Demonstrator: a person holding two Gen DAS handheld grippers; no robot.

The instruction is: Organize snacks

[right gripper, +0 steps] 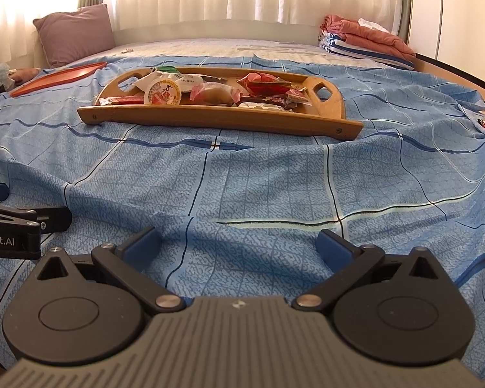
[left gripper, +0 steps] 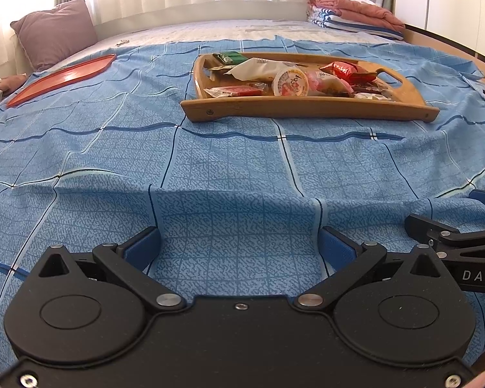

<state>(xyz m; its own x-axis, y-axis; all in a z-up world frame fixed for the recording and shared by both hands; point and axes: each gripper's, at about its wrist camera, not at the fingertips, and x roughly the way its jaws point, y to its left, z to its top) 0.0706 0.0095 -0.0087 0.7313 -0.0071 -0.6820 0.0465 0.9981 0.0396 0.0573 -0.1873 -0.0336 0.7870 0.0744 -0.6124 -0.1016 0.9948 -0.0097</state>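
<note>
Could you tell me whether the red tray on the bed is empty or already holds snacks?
Empty, as far as visible: the red tray shows bare red surface, while the snacks sit in the wooden tray.

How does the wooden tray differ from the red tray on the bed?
The wooden tray holds many snacks, while no snacks show on the red tray. The wooden tray has raised sides and cut-out handles; the red tray looks flat and thin, with no handles visible. The wooden tray lies in front of both grippers, and the red tray lies farther to the left, near the pillow. Both rest on the blue bedsheet.
</note>
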